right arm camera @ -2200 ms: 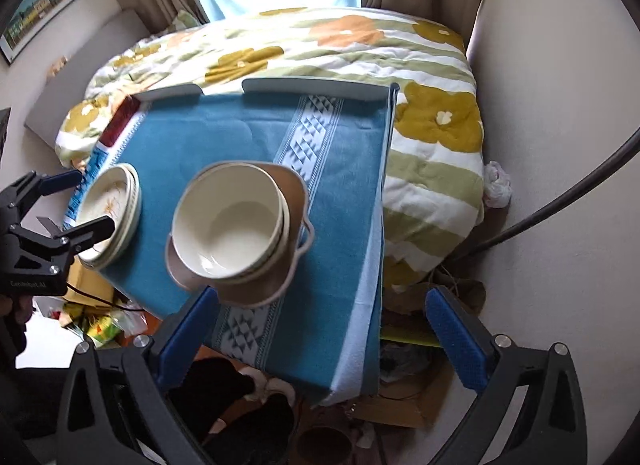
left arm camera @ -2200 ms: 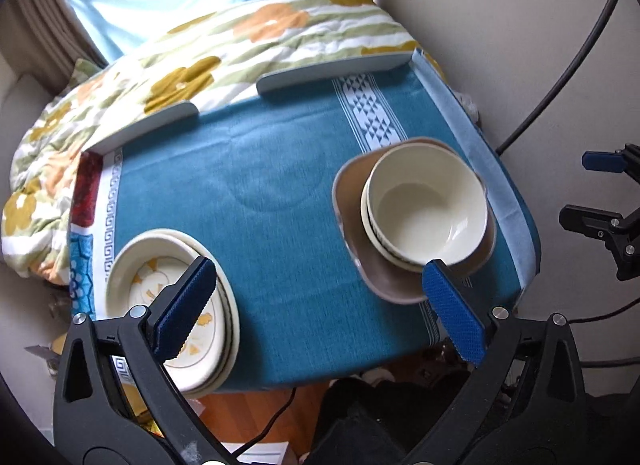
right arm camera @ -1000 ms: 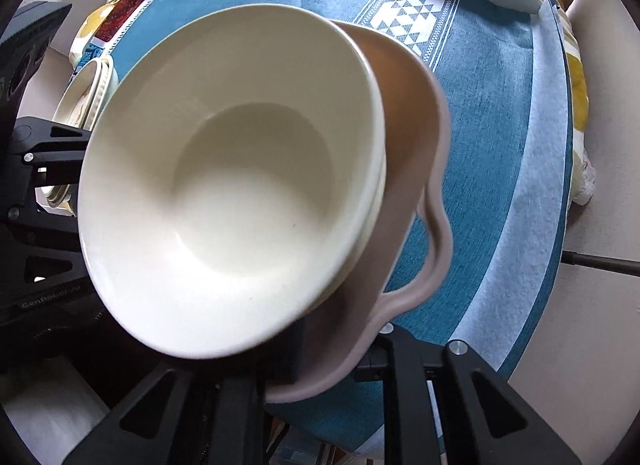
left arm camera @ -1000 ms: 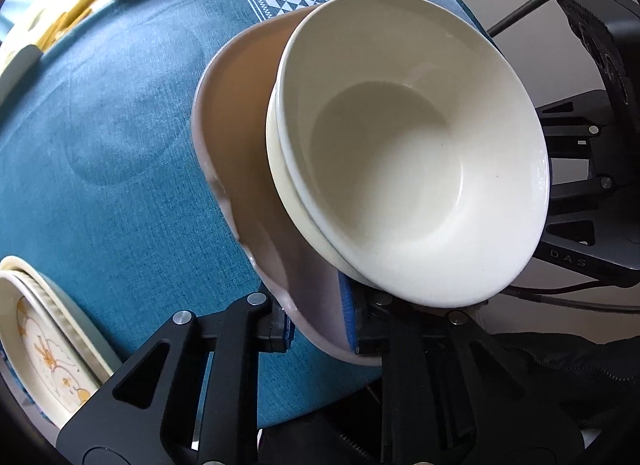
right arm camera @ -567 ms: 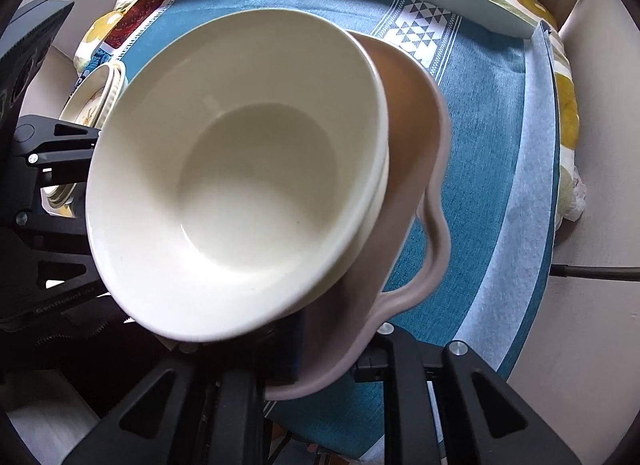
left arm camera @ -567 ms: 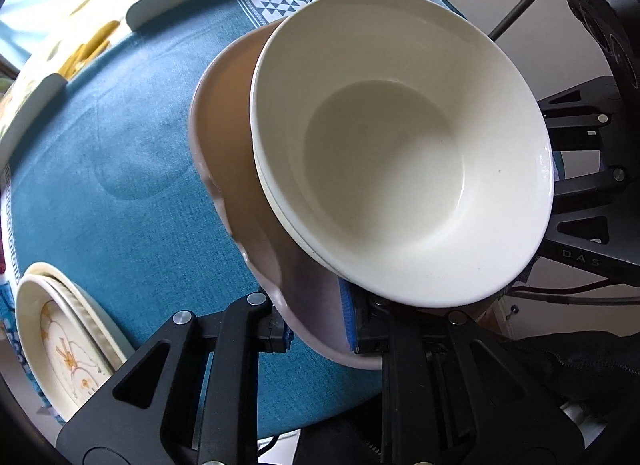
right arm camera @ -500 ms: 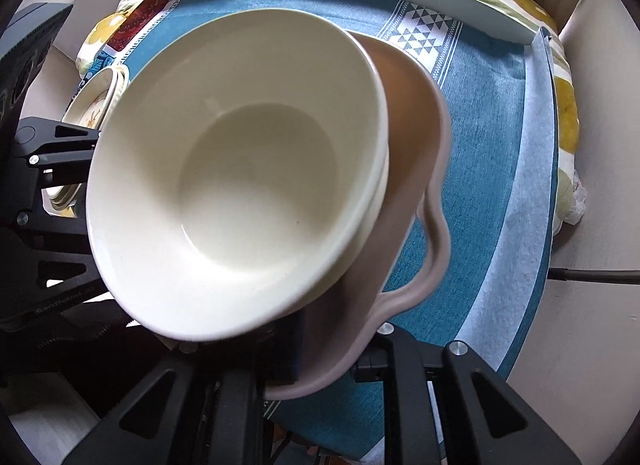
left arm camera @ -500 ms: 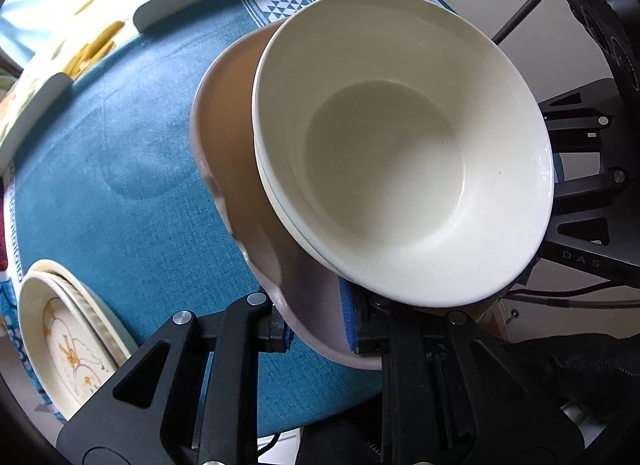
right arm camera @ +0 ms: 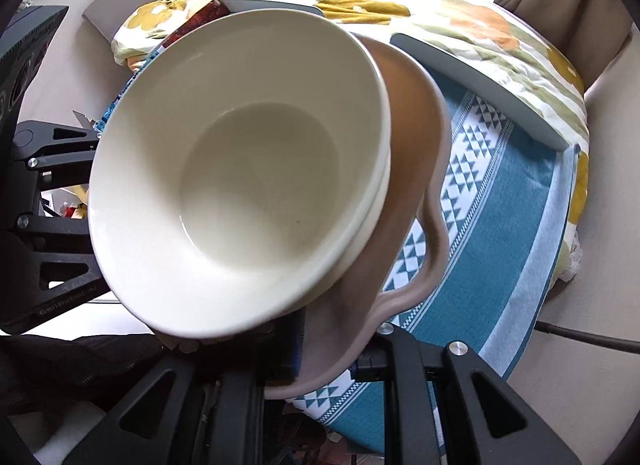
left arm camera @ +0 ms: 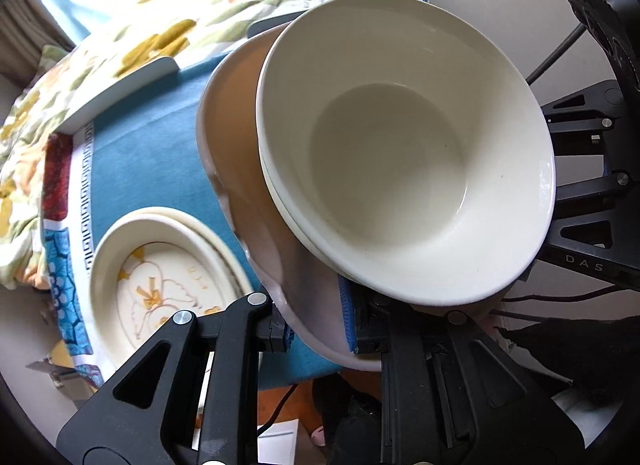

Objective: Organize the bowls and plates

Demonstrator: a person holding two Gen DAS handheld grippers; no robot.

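Brown dish (left arm camera: 232, 137) with cream bowls (left arm camera: 404, 153), rim pinched in left claw (left arm camera: 318, 329) and right claw (right arm camera: 332, 361).

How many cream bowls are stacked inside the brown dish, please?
2: the upper cream ceramic bowl sits nested in a lower cream bowl, of which only the rim shows, both inside the lifted brown ceramic dish. More underneath may be hidden.

Two nested bowls (left arm camera: 404, 153) sit in the handled dish (left arm camera: 236, 133), which both grippers pinch at opposite rims above the tabletop (left arm camera: 152, 161). The stacked plates (left arm camera: 160, 277) lie on the tabletop to the left; the bed (left arm camera: 120, 37) lies behind.
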